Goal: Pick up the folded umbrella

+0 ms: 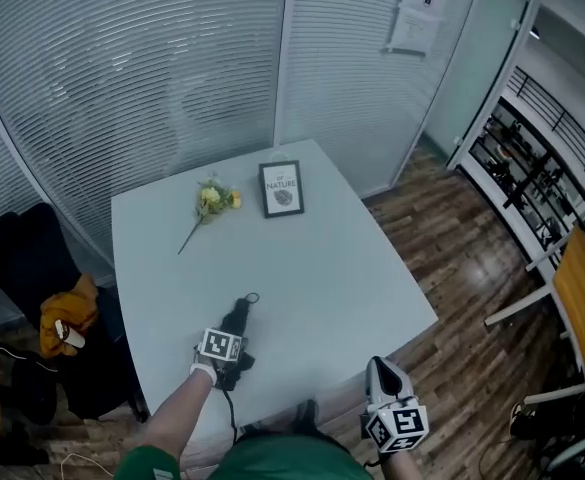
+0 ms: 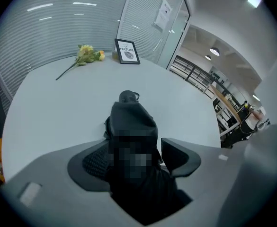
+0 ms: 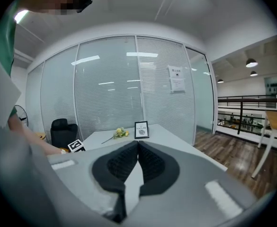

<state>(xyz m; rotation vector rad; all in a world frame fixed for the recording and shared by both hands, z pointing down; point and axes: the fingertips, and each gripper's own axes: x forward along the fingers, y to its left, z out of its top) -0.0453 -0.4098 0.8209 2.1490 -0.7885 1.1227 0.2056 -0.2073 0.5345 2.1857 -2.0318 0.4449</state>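
The folded umbrella is black and lies on the white table near its front edge, wrist strap pointing toward the far side. My left gripper hangs right over its near end, pointing steeply down. In the left gripper view the umbrella sits between the wide-apart jaws of the left gripper; a gap shows beside the right pad, so the jaws are open. My right gripper hovers off the table's front right corner. Its jaws are shut with nothing in them.
A yellow flower and a small framed picture lie at the table's far side. A black office chair with an orange item stands to the left, a wooden chair on the right. Glass walls with blinds close off the back.
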